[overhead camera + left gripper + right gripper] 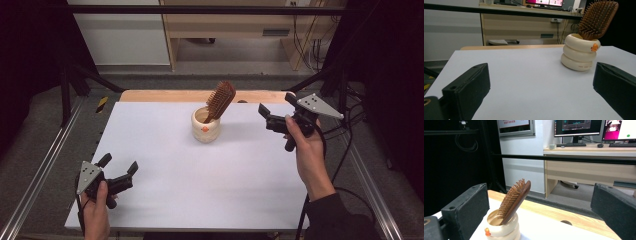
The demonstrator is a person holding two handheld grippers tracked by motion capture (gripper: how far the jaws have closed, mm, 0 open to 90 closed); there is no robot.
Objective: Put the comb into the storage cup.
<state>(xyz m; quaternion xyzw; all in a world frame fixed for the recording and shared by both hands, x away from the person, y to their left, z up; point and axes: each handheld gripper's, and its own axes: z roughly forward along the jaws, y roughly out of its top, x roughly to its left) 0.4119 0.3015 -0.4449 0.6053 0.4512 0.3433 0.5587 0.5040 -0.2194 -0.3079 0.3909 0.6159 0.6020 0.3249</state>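
A brown wooden hairbrush [220, 100] stands head-up, leaning right, in a cream ribbed cup [205, 126] with a small orange mark, at the back middle of the white table [200, 170]. My right gripper [270, 116] is held in the air to the right of the cup, open and empty, its jaws pointing left toward the brush [515, 198] and cup [502, 228]. My left gripper [120, 167] rests near the front left corner, open and empty. From there the cup [580, 52] and brush [597, 18] lie ahead to the right.
A wooden strip [195, 95] runs along the table's far edge. Metal frame rails [40, 170] flank both sides. Beyond the table stand a desk [594, 162] with monitors and a black crossbar [564, 158].
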